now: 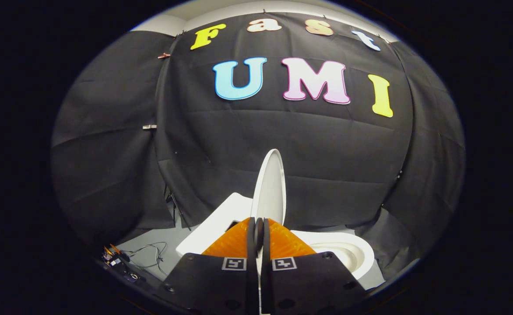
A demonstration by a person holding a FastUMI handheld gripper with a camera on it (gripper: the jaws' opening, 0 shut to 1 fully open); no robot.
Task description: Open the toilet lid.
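Note:
The white toilet lid (270,188) stands upright, seen nearly edge-on, with its inner face turned toward the bowl (344,251). It rises just beyond my fingertips, and its lower end is hidden behind them. The white tank (219,223) is behind the lid on its left, and the open bowl lies to its right. My gripper (259,225) is shut, its two fingers pressed together with only a thin slit between them. I see nothing held in that slit. The fingers point at the base of the lid from the toilet's side.
Black cloth walls close in the booth behind and on both sides of the toilet. On the grey floor to the left of the tank lie loose cables (149,253) and a small electronics board (116,260).

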